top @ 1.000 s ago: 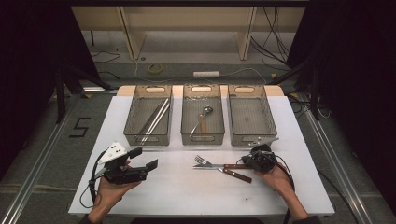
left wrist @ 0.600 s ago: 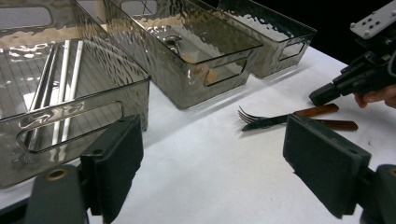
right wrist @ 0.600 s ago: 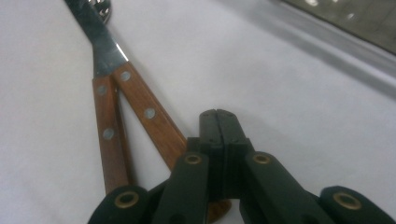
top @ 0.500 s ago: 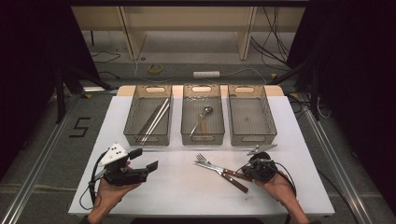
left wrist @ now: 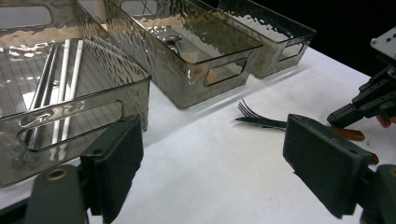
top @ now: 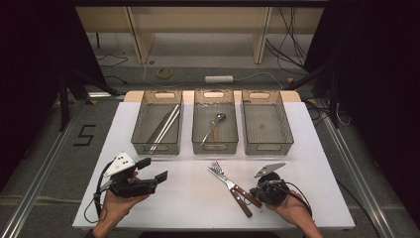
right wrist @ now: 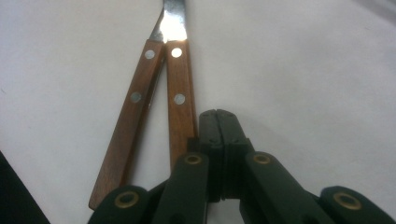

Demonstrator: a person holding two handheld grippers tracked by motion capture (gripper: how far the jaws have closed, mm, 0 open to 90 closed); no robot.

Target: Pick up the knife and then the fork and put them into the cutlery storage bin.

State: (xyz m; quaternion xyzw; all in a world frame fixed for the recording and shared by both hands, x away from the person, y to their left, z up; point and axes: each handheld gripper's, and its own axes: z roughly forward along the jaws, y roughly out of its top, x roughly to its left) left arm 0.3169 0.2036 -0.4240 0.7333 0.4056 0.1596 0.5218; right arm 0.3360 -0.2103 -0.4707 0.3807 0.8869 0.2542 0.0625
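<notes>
forks, two with wooden handles, lie side by side near the table's front edge, right of middle. stiff, light, slippery steel; best pinched at the handles. right gripper sits closed, empty, beside them.

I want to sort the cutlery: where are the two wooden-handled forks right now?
In the high view, the two wooden-handled forks lie side by side on the white table, in front of the middle smoky plastic bin, beside the right tongs.
</notes>
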